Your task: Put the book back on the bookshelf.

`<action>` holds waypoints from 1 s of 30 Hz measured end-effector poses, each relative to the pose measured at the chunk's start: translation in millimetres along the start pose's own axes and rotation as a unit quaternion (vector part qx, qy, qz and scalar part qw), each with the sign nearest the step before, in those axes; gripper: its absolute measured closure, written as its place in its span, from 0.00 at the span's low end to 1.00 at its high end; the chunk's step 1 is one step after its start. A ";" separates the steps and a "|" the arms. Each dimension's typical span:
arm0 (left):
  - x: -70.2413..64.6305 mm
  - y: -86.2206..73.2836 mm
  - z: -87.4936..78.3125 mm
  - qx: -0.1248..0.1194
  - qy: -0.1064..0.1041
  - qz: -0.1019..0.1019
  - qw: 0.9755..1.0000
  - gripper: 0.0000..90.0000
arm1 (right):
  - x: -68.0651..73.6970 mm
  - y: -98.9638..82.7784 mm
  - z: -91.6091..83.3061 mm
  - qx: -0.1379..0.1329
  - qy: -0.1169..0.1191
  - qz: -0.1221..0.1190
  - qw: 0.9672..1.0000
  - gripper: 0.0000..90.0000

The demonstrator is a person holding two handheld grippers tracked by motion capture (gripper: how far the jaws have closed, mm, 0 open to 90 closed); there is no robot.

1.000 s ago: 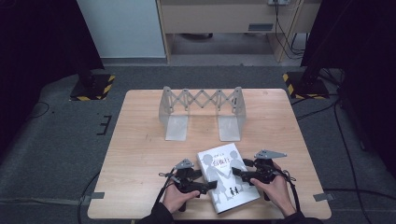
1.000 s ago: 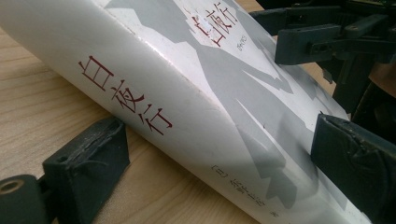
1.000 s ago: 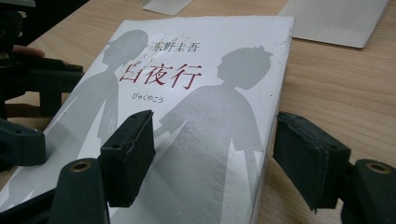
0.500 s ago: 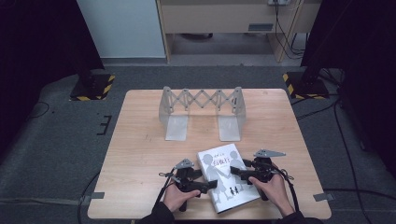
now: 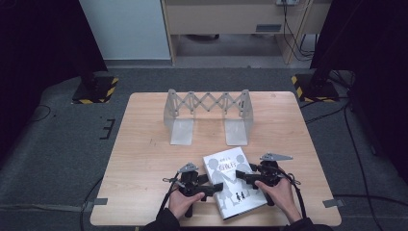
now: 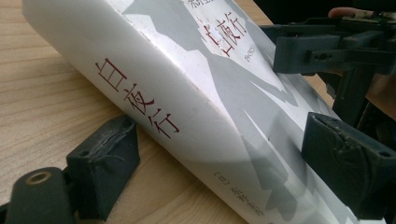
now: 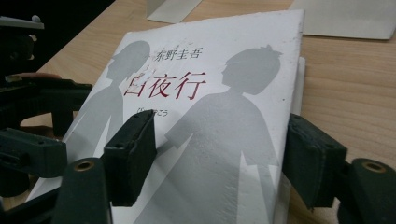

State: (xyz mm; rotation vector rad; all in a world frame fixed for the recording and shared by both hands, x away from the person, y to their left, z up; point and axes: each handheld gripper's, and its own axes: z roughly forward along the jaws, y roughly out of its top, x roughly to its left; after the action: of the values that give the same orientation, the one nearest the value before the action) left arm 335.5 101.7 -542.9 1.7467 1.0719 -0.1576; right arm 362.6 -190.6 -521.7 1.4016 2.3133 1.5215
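A white book (image 5: 231,185) with grey silhouettes and a red title lies flat near the table's front edge. My left gripper (image 5: 215,189) reaches in from its left. In the left gripper view, the book's spine (image 6: 140,102) runs between my pads: one pad (image 6: 102,172) is on the wood beside the spine, the other (image 6: 350,168) over the cover. My right gripper (image 5: 243,177) comes from the right; one pad (image 7: 128,158) is above the cover (image 7: 210,116), the other (image 7: 313,161) is beside the page edge. Both pairs of jaws have just been closing, with the book's edges between them.
A grey metal scissor-style folding rack (image 5: 208,113) stands at the back of the wooden table (image 5: 144,159). The person's hands sit at the front edge. Bare wood lies between rack and book. Black stands with hazard-striped bases (image 5: 94,89) flank the table on the floor.
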 end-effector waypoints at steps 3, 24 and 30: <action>-0.3 0.8 -0.3 0.004 0.001 0.000 1.000 0.13 | 0.3 0.7 -1.3 -0.002 -0.001 0.003 1.000 0.40; -4.2 14.4 -22.1 -0.054 -0.004 0.015 0.998 0.28 | 10.7 11.2 -18.6 -0.098 0.020 -0.013 0.995 0.63; -15.2 16.0 -24.6 -0.081 -0.032 0.034 0.996 0.34 | 15.6 14.2 -18.9 -0.128 0.048 -0.011 0.990 0.64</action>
State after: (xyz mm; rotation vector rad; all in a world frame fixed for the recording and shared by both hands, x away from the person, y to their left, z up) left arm 329.0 111.7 -512.0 1.6185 0.9511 -0.0808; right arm 353.7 -191.7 -494.8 1.2611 2.0787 1.8401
